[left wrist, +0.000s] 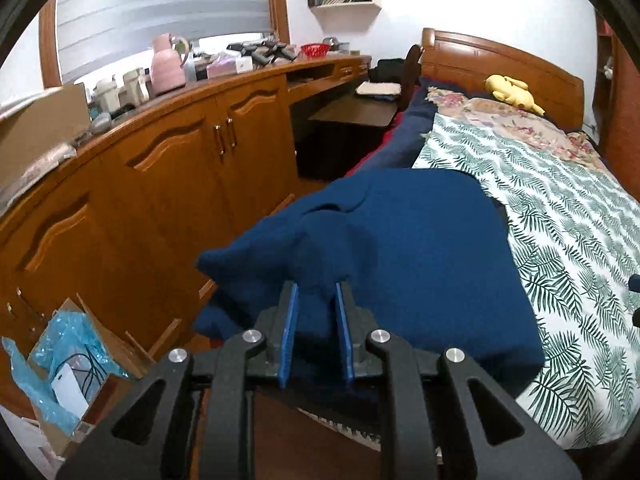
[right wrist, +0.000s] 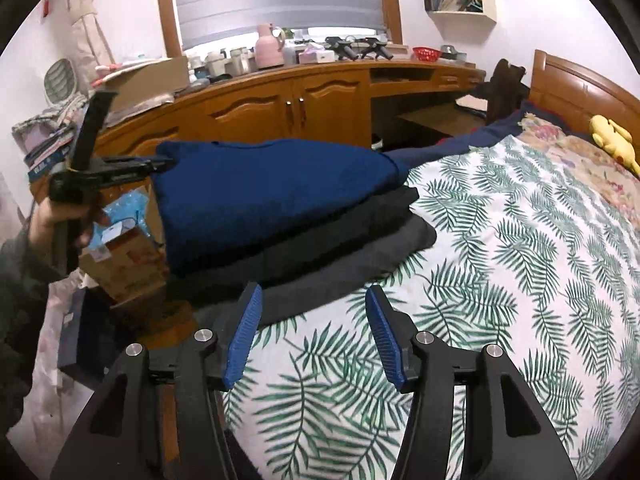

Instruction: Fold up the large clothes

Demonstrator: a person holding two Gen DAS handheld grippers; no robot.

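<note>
A dark blue garment [left wrist: 400,248] lies folded on top of a stack at the near left edge of the bed. My left gripper [left wrist: 317,292] is shut on a bunched corner of it and holds that corner up. In the right wrist view the blue garment [right wrist: 260,196] rests on a black garment [right wrist: 340,232] and a grey garment [right wrist: 360,268]. The left gripper [right wrist: 168,165] shows there at the blue garment's left corner. My right gripper [right wrist: 314,300] is open and empty, just in front of the stack above the bed.
The bed has a leaf-print sheet [right wrist: 500,260] and a yellow plush toy [left wrist: 514,94] near the wooden headboard. A long wooden cabinet [left wrist: 168,168] with a cluttered top runs along the left. An open cardboard box [left wrist: 76,360] with blue plastic stands on the floor.
</note>
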